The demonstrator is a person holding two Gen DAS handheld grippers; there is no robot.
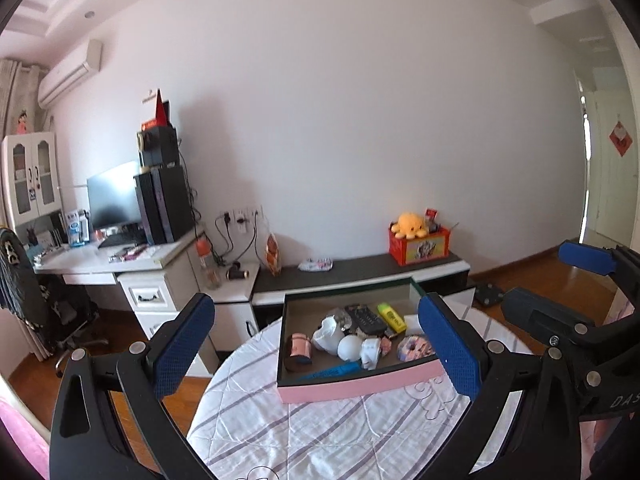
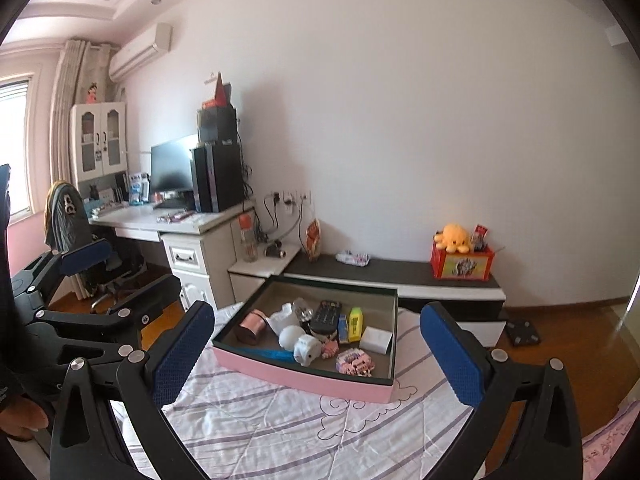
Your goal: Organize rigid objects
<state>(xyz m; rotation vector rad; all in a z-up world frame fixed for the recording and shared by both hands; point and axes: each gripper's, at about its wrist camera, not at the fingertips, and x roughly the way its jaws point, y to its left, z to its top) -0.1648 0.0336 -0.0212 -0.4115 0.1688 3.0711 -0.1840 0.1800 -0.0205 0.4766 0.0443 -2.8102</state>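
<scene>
A: Grippers?
B: Left gripper point(image 1: 316, 348) and right gripper point(image 2: 316, 350) both spread wide, nothing between the blue textured pads point(image 1: 182, 344). Both hang above the bed, apart from the tray.
A: Where's the tray?
B: Shallow rectangular tray point(image 2: 304, 378), pink outer wall, dark rim, dull grey-brown floor. It sits on a quilted white bedcover point(image 2: 280, 432) with lilac stripes.
A: Contents?
B: All loose inside it: a coppery ribbon roll point(image 2: 251, 326) at the left end, a smooth white ball point(image 2: 291, 337), a black remote point(image 2: 325, 316) with button rows, a yellow highlighter point(image 2: 355, 324), a flat white box point(image 2: 376, 340) and a pink studded brick model point(image 2: 354, 362) near the front right. A blue tapered piece point(image 2: 268, 354) lies along the front wall; can't identify it.
</scene>
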